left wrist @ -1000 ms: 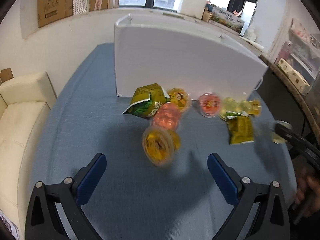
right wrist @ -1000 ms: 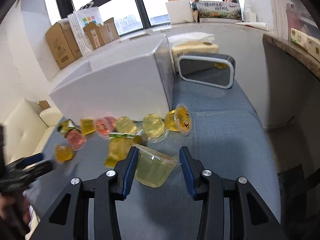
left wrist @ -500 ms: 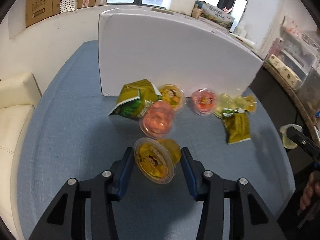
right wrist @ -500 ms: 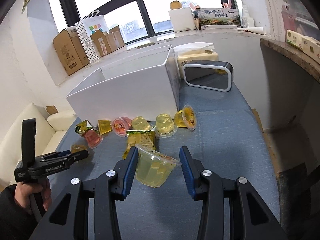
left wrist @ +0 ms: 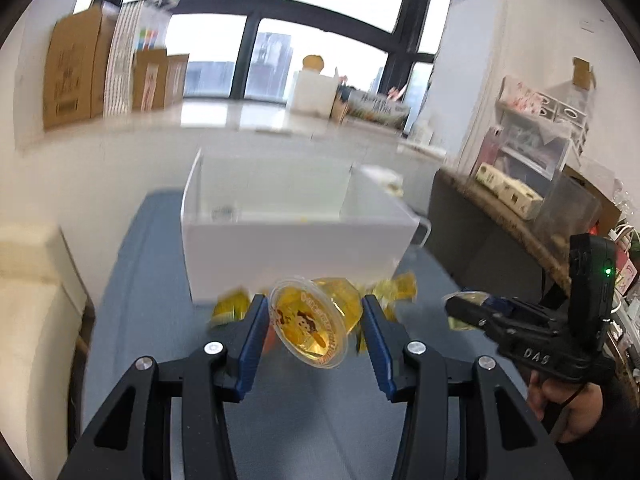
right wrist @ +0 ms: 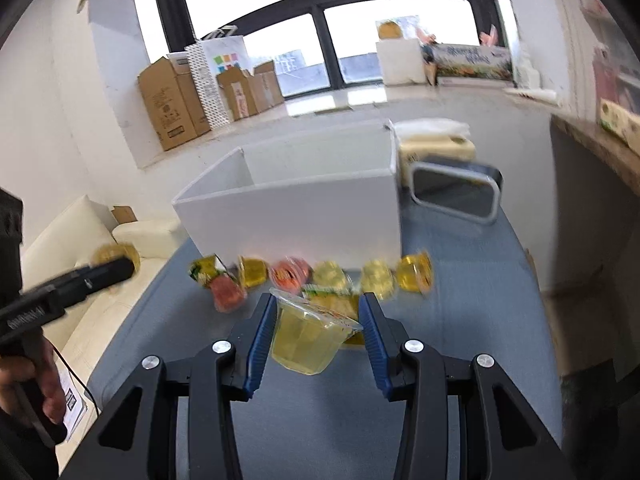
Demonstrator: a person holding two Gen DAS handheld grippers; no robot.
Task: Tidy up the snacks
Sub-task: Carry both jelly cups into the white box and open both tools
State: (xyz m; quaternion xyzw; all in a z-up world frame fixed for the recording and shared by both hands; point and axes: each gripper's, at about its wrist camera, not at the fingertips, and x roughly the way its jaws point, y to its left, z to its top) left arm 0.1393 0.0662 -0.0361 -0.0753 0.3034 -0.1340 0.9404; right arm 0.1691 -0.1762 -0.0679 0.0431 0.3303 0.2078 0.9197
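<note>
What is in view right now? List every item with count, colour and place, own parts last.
orange jelly cup: one, orange, clamped in the left tongs, off the table.
pale jelly cup: one, pale yellow-green, clamped in the right tongs.
loose snacks: several, yellow, pink and green, in a row before the box; blurred.
white box: one, open-topped, on the table behind the snacks.
table: one, blue cloth.
mirror: one, grey-framed, right of the box.
cardboard boxes: several, brown, on the window ledge.
sofa: one, cream, left of the table.
left tongs: black, blue pads.
right tongs: black, blue pads.
</note>
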